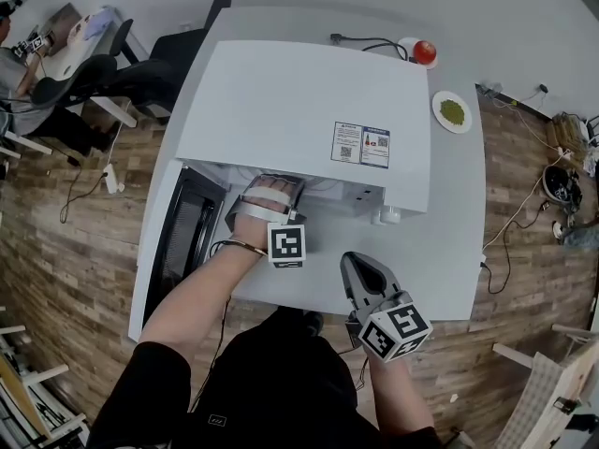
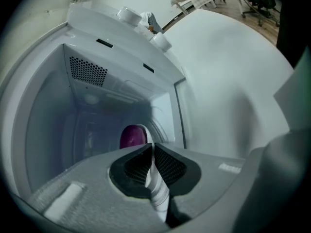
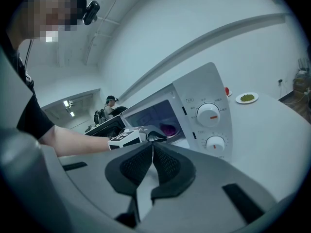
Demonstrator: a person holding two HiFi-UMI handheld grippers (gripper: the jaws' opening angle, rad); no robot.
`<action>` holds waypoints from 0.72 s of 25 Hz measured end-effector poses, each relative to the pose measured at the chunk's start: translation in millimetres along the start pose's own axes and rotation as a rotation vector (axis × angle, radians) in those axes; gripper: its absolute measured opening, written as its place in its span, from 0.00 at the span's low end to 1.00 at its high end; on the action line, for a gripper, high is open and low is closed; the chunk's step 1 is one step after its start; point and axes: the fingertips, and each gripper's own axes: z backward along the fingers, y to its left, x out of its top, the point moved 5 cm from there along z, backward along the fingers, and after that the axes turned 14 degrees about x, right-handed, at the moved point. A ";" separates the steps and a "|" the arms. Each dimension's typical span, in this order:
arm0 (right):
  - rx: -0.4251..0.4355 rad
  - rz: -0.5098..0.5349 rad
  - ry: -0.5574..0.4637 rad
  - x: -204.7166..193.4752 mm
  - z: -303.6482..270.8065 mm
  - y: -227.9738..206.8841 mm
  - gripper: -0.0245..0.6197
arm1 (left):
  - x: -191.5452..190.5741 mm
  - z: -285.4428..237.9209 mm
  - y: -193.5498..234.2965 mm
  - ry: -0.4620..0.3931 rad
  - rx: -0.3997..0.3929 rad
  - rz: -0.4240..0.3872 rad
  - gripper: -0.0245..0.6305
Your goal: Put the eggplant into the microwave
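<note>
- We see a white table on a wood floor.
- Small plate of green stuff near its far right corner (can't tell what).
- Red round thing beside a black cable.
- Black office chairs off left.

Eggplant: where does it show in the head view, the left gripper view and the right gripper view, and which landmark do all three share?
Head view: not in it; the top of the microwave hides the cavity.
Left gripper view: the eggplant sits just left of centre, deep in the cavity.
Right gripper view: a small purple patch near centre, inside the open front.
Shared landmark: the white microwave.
</note>
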 end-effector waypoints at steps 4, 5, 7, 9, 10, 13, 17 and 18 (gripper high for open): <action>-0.001 0.005 0.005 3.7 -1.1 1.3 0.06 | -2.4 -0.3 2.5 0.002 -0.004 0.026 0.08; -0.001 0.007 0.006 5.0 -0.9 1.6 0.06 | -2.9 0.5 3.3 0.002 -0.002 0.030 0.08; -0.001 0.012 0.006 7.3 -0.1 2.2 0.06 | -3.7 3.0 5.4 0.000 0.008 0.040 0.08; 0.000 0.015 0.005 8.8 1.3 3.6 0.06 | -3.8 6.9 8.9 -0.004 0.023 0.055 0.08; 0.001 0.016 0.005 9.3 2.3 4.7 0.06 | -3.5 9.3 10.7 -0.005 0.029 0.063 0.08; 0.007 0.020 0.005 9.6 6.6 8.9 0.06 | -1.2 17.6 15.0 -0.005 0.040 0.079 0.08; 0.021 0.031 0.003 9.4 14.2 19.1 0.06 | 5.2 33.9 18.1 -0.006 0.050 0.091 0.08; 0.025 0.036 0.002 9.4 16.7 22.8 0.06 | 7.0 39.4 18.8 -0.006 0.049 0.101 0.08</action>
